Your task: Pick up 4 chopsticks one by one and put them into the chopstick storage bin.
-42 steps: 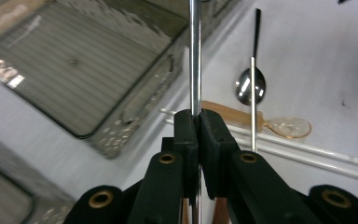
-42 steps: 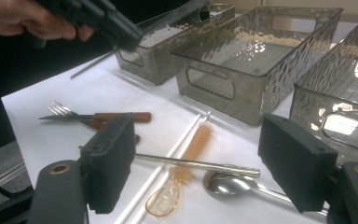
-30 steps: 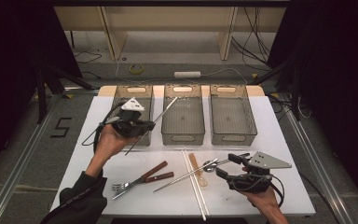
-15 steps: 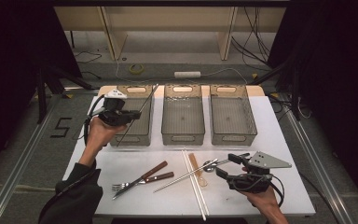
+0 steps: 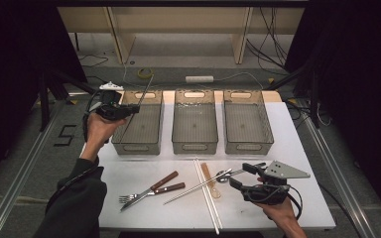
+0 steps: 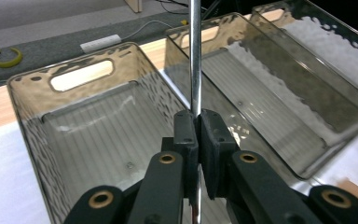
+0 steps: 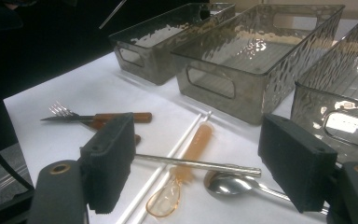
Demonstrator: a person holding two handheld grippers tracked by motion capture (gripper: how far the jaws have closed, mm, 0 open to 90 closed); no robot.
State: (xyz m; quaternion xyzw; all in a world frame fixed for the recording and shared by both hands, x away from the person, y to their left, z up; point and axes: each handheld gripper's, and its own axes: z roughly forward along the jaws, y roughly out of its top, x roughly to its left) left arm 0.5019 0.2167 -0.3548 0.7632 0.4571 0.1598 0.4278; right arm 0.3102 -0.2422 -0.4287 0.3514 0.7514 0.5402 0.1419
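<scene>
Left tool (image 6: 196, 140) clenched on thin metal chopstick (image 6: 195, 56), held upright above leftmost smoky clear plastic bin (image 6: 32, 121), likely for dropping in. Right tool (image 7: 200, 163) released, straddling second metal chopstick (image 7: 200, 164).

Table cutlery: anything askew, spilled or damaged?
Nothing spilled or damaged. The loose pieces lie jumbled: one metal chopstick lies slantwise across the white chopstick pair and the amber spoon. The fork and knife handles overlap. The three bins sit in a straight row.
</scene>
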